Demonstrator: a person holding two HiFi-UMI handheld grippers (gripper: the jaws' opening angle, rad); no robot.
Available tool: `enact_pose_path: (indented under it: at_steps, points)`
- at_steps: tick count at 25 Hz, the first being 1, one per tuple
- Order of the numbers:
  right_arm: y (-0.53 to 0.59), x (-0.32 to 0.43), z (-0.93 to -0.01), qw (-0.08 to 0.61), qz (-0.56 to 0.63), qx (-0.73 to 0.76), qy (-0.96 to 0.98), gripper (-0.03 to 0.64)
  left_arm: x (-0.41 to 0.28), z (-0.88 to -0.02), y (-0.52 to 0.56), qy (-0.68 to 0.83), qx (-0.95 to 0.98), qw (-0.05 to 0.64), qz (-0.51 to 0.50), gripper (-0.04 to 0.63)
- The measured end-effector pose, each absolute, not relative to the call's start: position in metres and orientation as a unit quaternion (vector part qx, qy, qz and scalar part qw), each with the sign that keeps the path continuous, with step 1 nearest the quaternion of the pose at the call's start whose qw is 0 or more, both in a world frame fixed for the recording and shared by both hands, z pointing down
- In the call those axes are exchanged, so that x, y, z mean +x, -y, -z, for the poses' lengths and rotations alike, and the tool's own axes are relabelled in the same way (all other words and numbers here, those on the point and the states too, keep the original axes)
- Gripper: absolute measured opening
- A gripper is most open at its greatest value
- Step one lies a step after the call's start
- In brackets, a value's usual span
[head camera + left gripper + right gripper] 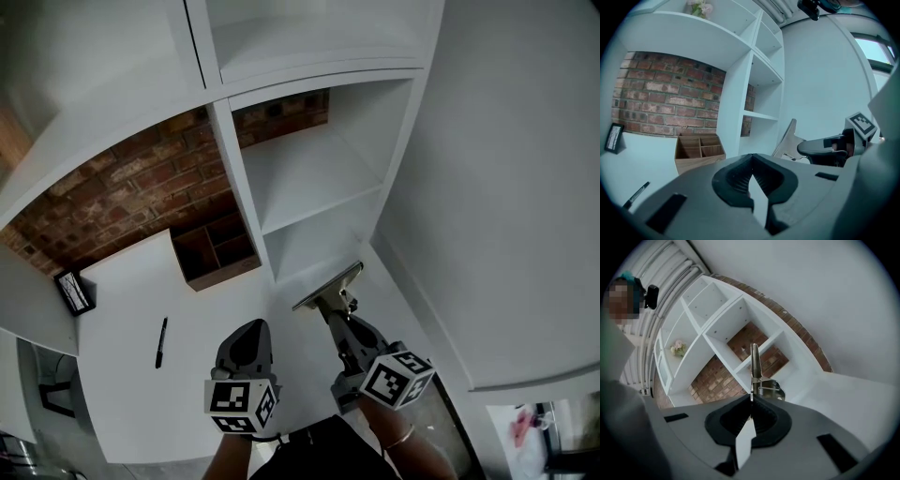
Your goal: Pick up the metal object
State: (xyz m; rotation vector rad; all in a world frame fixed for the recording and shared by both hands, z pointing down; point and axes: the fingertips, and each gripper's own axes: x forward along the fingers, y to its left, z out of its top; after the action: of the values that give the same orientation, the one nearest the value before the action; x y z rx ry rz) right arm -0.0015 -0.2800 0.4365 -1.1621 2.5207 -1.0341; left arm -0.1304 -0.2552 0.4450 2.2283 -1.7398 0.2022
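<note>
The metal object point(328, 287) is a flat silvery clip with a spring and a wide blade. It hangs in the air above the white desk point(122, 394), in front of the lower shelf openings. My right gripper point(336, 314) is shut on its rear end. In the right gripper view the metal object point(754, 366) sticks straight out from the closed jaws of the right gripper point(751, 401). My left gripper point(249, 326) floats to the left of it, shut with nothing between its jaws point(750, 176). From the left gripper view, the clip point(787, 138) and the right gripper point(825, 147) are off to the right.
A wooden organiser point(216, 248) stands against the brick wall point(122, 202). A black pen point(161, 341) lies on the desk, and a small dark frame point(73, 291) leans at the left. White shelving point(309, 169) rises ahead, and a plain white wall point(506, 206) closes the right.
</note>
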Motion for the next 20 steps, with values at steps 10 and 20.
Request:
enact_pose_path:
  at_steps: [10, 20]
  points:
    - [0.235, -0.018, -0.408, 0.013, 0.229, -0.393, -0.890, 0.006, -0.144, -0.422, 0.218, 0.619, 0.773, 0.132, -0.049, 0.009]
    - [0.196, -0.029, -0.401, -0.042, 0.162, -0.397, -0.902, 0.006, -0.161, -0.405, 0.180, 0.628, 0.769, 0.117, -0.033, 0.009]
